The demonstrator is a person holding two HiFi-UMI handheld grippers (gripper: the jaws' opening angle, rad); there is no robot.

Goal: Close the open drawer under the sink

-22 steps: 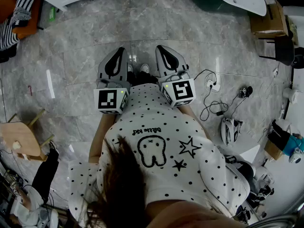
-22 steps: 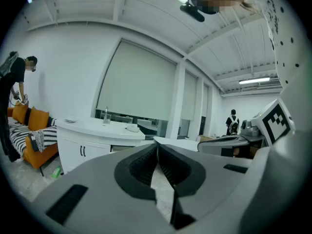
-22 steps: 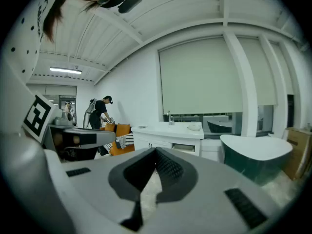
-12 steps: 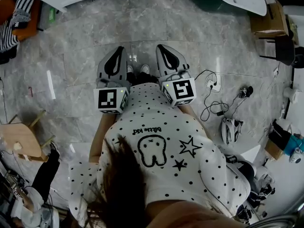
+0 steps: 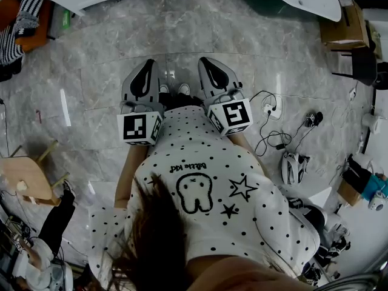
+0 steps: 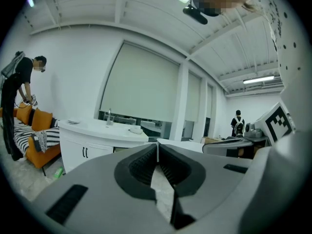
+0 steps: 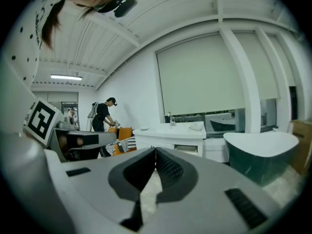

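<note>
Jaws shut and empty on both the left gripper (image 5: pixel 149 63) and right gripper (image 5: pixel 204 60), which we hold side by side facing the sink cabinet (image 7: pixel 169 132).

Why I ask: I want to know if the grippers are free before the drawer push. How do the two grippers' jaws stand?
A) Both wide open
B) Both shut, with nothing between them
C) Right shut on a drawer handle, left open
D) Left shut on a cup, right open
B: in their own views, the left gripper and the right gripper each show jaw tips meeting, with nothing between them.
</note>
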